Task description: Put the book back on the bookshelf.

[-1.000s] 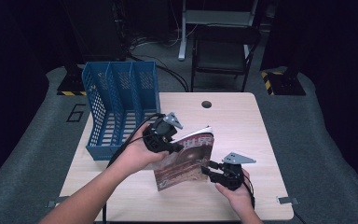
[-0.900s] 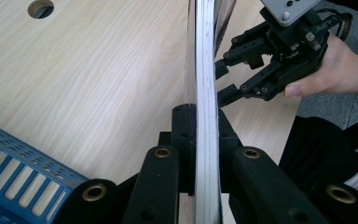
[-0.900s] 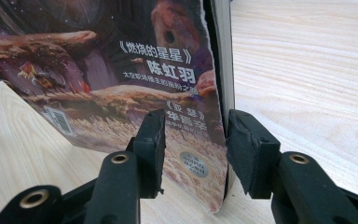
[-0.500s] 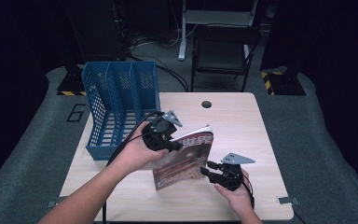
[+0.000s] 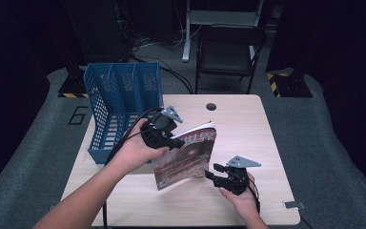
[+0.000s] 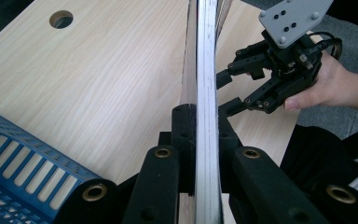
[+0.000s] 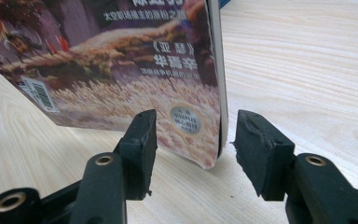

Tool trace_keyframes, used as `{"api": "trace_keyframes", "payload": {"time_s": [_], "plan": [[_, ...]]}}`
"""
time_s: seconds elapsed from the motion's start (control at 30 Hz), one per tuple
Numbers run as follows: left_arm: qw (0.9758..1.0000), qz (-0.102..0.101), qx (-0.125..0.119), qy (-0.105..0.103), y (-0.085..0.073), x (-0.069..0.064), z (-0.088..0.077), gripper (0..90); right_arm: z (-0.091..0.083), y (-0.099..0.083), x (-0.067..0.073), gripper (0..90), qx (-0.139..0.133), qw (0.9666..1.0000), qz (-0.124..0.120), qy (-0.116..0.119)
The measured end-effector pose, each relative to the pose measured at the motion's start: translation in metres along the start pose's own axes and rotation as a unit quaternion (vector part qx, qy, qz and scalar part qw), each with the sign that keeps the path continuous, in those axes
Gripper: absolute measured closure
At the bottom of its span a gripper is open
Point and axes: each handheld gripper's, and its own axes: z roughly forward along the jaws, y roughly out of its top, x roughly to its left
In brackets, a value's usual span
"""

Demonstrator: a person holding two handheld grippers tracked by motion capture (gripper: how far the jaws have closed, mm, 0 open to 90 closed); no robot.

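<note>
Nearest the person, the right gripper (image 5: 215,171) sits low over the wooden table (image 5: 248,129), just off the lower right corner of the magazine (image 5: 186,155). Its jaws have just been opening and now stand apart; in the right gripper view the magazine's corner (image 7: 200,126) lies between the two pads, with a clear gap to the pad on the right and no pad pressing on the cover. The right hand (image 5: 240,198) rests by the table's near edge.

The magazine itself is lifted on edge and tilted, its glossy brown cover facing the person, its lower corner close above the table top.

Farther along the magazine, the left gripper (image 5: 174,141) is clamped on its upper left part. The left gripper view looks straight down the white page edges (image 6: 207,93), with both black pads pressed tight against the two sides. The left hand (image 5: 136,150) holds that gripper up.

Beyond the magazine's left side stands the blue file rack (image 5: 119,102), upright on the table's far left corner, well apart from the right gripper.
</note>
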Motion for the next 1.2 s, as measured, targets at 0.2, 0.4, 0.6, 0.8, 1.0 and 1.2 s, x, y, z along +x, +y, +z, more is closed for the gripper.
{"api": "trace_keyframes", "payload": {"time_s": [0.2, 0.4, 0.6, 0.8, 1.0, 1.2], "plan": [[0.9999, -0.009, 0.002, 0.006, 0.001, 0.004, -0.01, 84.1, 0.0, 0.0, 0.0, 48.1, -0.002, 1.0, 0.001, 0.0], [0.9998, -0.017, -0.006, 0.009, 0.001, 0.008, -0.021, 84.1, 0.0, 0.0, 0.0, 47.6, -0.001, 1.0, 0.001, -0.001], [0.9995, -0.021, -0.013, 0.02, 0.001, 0.01, -0.03, 84.1, -0.001, 0.0, -0.001, 47.4, -0.001, 1.0, 0.001, 0.0], [0.9991, -0.023, -0.013, 0.034, 0.0, 0.015, -0.036, 84.1, 0.0, -0.001, -0.001, 47.4, 0.0, 1.0, 0.004, 0.0], [0.9987, -0.029, -0.016, 0.038, -0.001, 0.019, -0.043, 84.1, 0.0, -0.001, -0.002, 47.3, 0.003, 1.0, 0.002, 0.0], [0.9987, -0.033, -0.017, 0.034, 0.001, 0.024, -0.052, 84.1, 0.001, -0.002, -0.002, 47.2, 0.006, 1.0, 0.002, -0.002]]}}
